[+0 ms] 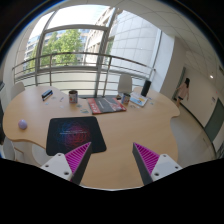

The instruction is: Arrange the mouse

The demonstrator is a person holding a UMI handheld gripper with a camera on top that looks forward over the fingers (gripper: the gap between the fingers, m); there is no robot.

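Hovering above a light wooden table [125,125], the gripper [112,160] holds its 2 pink-padded fingers [77,157] apart with nothing between them. Just ahead of the left finger lies a dark mouse pad [75,131]; the pale mouse [22,125] sits well off to its left, near the table's edge.

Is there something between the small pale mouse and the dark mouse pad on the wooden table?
Nothing visible. The small pale rounded mouse lies beside the dark rectangular mouse pad, with only bare light wooden table between them. The gripper is open and empty, the pad just ahead of it.
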